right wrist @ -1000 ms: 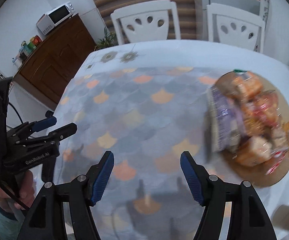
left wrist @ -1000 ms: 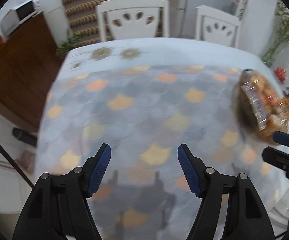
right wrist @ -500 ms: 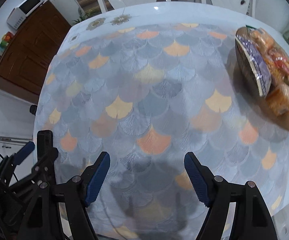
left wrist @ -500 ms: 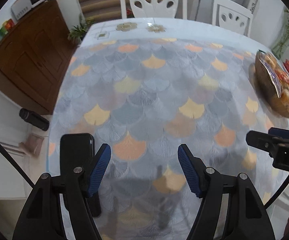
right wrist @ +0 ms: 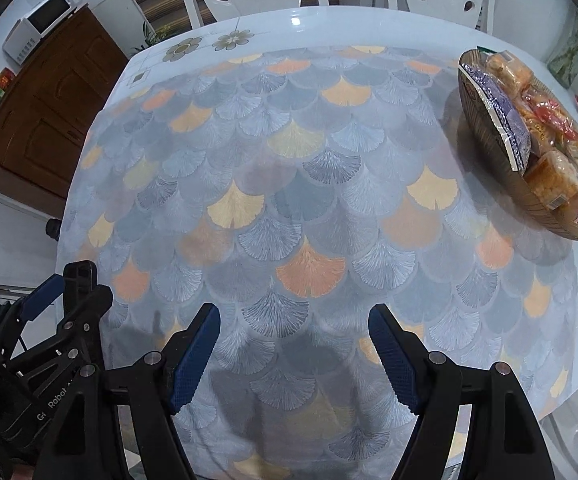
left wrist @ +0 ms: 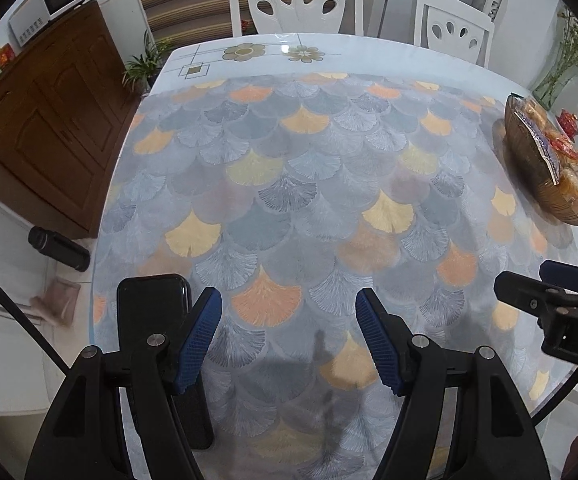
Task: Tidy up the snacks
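1. My left tool (left wrist: 288, 338) hangs over the near edge of the counter (left wrist: 309, 184), its blue pads apart with nothing between them. It has dropped and swung in over the last second, then settled; the view was blurred then and is sharp now.
2. A dark phone (left wrist: 151, 300) lies on the counter just behind the left pad. It was out of view a second ago and has sat there for the last half second.
3. My right tool (right wrist: 294, 356) is also over the near edge, empty. Its jaws have just been opening, a little wider than a second ago, and nothing sits between them.
4. Each tool shows at the edge of the other's view, so the two hang side by side.
5. Middle of the counter: bare patterned cloth, no loose snacks that I can see.
6. Far right: the basket (right wrist: 485, 128) holds the snack packets (right wrist: 537, 136), well apart from both tools.
7. Judgement: both tools have pulled back empty; the snacks look gathered, task near done.
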